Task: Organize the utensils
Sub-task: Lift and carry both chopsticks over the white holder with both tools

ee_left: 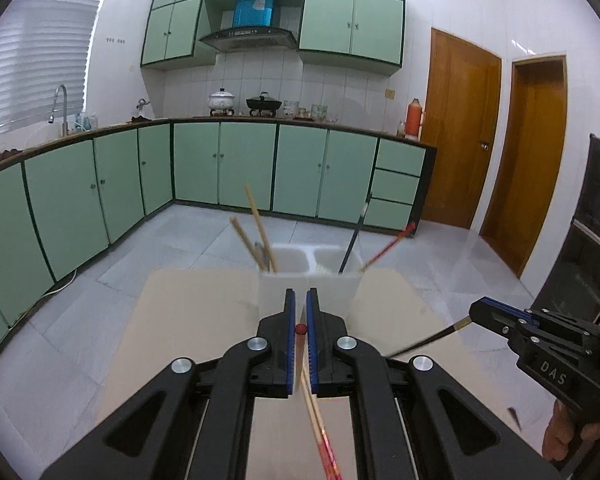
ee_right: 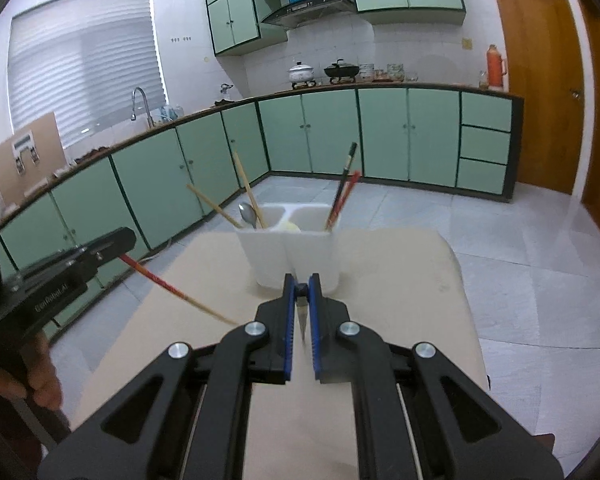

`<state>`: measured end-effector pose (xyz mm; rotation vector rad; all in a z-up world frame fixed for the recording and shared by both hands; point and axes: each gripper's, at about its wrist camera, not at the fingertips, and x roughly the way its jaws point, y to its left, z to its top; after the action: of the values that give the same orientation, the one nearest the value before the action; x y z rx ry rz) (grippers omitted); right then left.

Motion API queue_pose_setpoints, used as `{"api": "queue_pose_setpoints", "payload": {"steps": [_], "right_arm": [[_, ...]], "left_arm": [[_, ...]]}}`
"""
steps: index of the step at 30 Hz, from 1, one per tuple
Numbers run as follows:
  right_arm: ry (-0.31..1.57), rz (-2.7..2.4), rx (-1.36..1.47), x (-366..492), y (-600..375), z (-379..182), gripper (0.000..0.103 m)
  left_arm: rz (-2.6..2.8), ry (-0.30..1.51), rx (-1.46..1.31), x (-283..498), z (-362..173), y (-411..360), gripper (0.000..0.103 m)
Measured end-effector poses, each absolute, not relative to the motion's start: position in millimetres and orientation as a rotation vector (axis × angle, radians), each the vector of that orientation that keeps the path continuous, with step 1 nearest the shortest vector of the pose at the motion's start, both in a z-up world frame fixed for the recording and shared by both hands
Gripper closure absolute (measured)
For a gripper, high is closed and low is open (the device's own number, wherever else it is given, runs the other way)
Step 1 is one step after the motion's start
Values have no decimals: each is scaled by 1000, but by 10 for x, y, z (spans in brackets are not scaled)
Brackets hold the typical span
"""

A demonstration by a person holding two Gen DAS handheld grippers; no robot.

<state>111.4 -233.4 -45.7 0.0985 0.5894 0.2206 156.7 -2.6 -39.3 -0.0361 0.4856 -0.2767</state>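
White plastic holder (ee_right: 288,248) stands on the tan bench (ee_right: 412,280), chopsticks and a spoon (ee_right: 247,213) upright in its compartments. Left tool (ee_left: 301,294) is clamped on a red-ended chopstick (ee_right: 172,289); right tool (ee_right: 302,278) is clamped on a dark chopstick (ee_left: 424,342). Both hang above the bench, just before the holder.

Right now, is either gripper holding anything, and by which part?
Left gripper is shut on a red-tipped chopstick, close to its red end. Right gripper is shut on a black chopstick, close to one end.
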Motion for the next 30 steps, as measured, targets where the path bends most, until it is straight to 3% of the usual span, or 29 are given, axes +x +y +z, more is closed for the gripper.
{"api": "queue_pose_setpoints", "payload": {"steps": [18,30], "right_arm": [[526,322,82,1584,-2272,303,97],[383,300,67,2126,-2304,976,97]], "left_arm": [[-339,414,-82,1808,119,-8,98],[-323,262,-80,2348,846,-64,98]]}}
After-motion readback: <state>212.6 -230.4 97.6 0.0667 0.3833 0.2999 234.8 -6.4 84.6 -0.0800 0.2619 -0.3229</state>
